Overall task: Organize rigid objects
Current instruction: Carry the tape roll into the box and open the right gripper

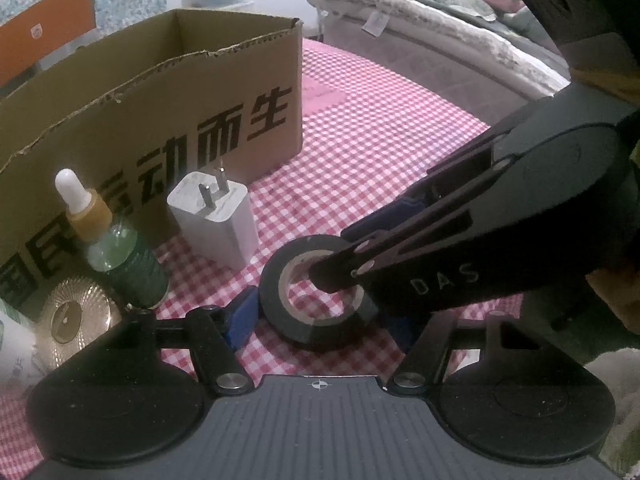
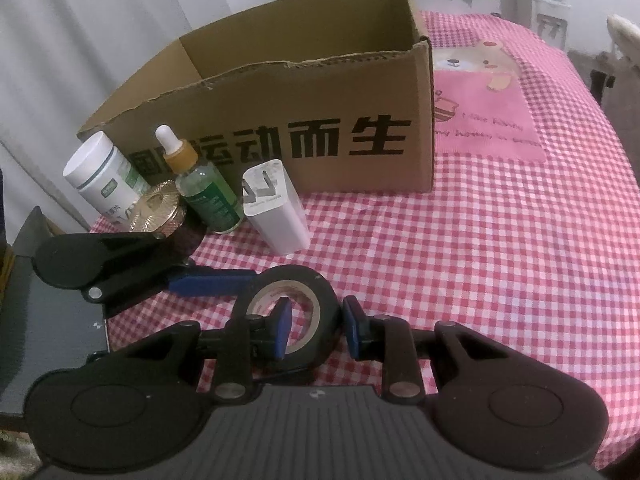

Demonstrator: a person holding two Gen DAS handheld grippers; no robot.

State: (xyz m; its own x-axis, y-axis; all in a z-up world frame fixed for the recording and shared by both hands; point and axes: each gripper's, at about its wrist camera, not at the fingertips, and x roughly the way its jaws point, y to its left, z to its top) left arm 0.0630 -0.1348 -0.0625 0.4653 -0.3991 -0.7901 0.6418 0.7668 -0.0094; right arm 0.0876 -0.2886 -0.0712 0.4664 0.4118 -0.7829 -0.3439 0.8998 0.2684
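A black tape roll (image 1: 276, 280) lies flat on the pink checked cloth. My left gripper (image 1: 320, 322) straddles it, and its blue pads (image 1: 240, 316) lie against the roll's outer sides. My right gripper (image 2: 318, 328) is shut on the roll's wall (image 2: 290, 274), with one pad inside the hole and the other outside. In the left wrist view the right gripper (image 1: 340, 256) reaches in from the right. In the right wrist view one blue finger (image 2: 212, 282) of the left gripper touches the roll's left side.
An open cardboard box (image 2: 280, 92) stands behind the roll. In front of it stand a white charger (image 2: 276, 212), a green dropper bottle (image 2: 204, 196), a gold-lidded jar (image 2: 158, 212) and a white jar (image 2: 104, 184). A bed (image 1: 440, 24) lies beyond the table's far edge.
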